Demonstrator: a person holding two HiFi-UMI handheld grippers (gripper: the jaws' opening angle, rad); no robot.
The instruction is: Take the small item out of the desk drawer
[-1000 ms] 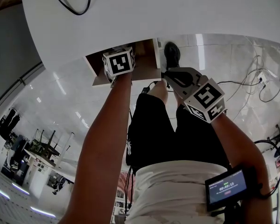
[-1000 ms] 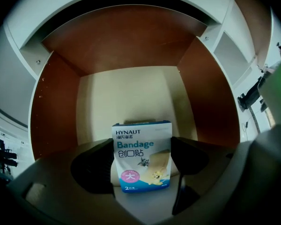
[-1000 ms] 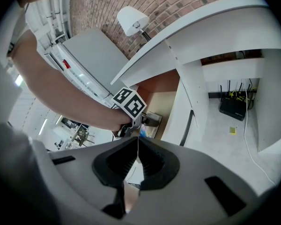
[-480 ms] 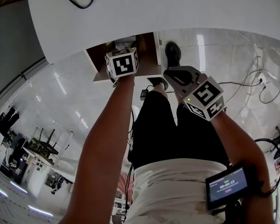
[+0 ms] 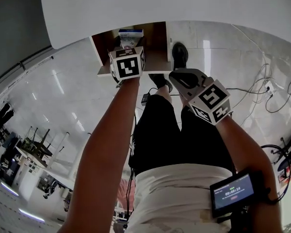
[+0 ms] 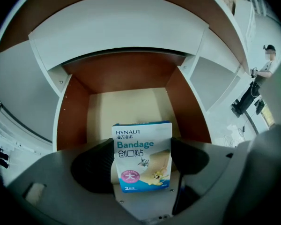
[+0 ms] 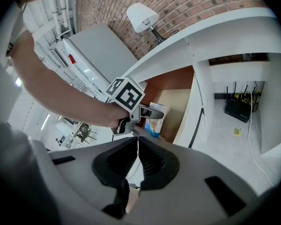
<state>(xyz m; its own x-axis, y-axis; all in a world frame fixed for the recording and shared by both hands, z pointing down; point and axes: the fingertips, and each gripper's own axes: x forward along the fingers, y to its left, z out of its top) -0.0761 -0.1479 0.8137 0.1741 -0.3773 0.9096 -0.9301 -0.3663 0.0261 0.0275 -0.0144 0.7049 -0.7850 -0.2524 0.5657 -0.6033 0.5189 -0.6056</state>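
Observation:
A white-and-blue bandage box (image 6: 142,156) stands upright between the jaws of my left gripper (image 6: 143,165), which is shut on it. Behind the box lies the open desk drawer (image 6: 126,104), brown-walled with a pale bottom and nothing else showing inside. In the head view the box (image 5: 131,33) pokes out beyond the left gripper (image 5: 127,45), over the drawer (image 5: 157,62). My right gripper (image 5: 177,76) hovers to the right of the drawer. Its jaws (image 7: 137,146) are shut with nothing in them. From the right gripper view the box (image 7: 155,118) shows in the left gripper (image 7: 152,110).
The white desk top (image 5: 184,4) spans the upper head view. The person's shoe (image 5: 179,55) is beside the drawer, and cables (image 5: 266,89) lie on the floor at right. A router (image 7: 238,109) sits under the desk; a lamp (image 7: 143,14) stands by the brick wall.
The left gripper has drawn back from inside the drawer with the bandage box in it; the box now shows in full. The right gripper has barely moved.

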